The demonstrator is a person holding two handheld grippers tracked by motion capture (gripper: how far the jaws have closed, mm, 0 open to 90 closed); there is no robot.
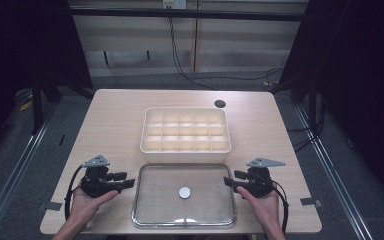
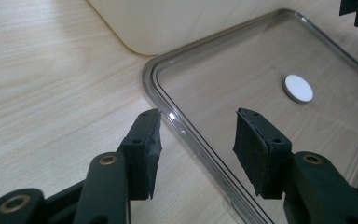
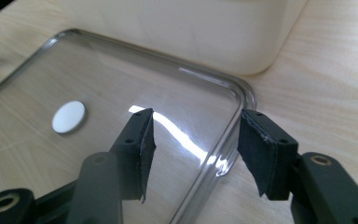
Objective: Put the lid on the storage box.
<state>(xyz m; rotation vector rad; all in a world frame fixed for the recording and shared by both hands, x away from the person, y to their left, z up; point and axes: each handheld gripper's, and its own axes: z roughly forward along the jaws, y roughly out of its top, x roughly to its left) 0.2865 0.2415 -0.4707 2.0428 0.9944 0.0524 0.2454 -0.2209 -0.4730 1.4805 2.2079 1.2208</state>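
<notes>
A clear flat lid [image 1: 184, 195] lies on the table in front of a cream compartment box [image 1: 185, 134]. A small white disc [image 1: 184, 192] sits at the lid's middle. My left gripper [image 1: 130, 182] is at the lid's left edge, open, its jaws standing on either side of the rim [image 2: 186, 135] without pressing on it. My right gripper [image 1: 227, 182] is at the lid's right edge, also open, with the lid's rim [image 3: 230, 154] between its jaws and a gap on both sides. In the left gripper view [image 2: 198, 128] and the right gripper view [image 3: 196, 130] the pads hold nothing.
The wooden table [image 1: 115, 120] has bare room left and right of the box. A dark round hole [image 1: 220, 104] lies near the back right. Cables hang behind the table, and metal rails run along the floor on both sides.
</notes>
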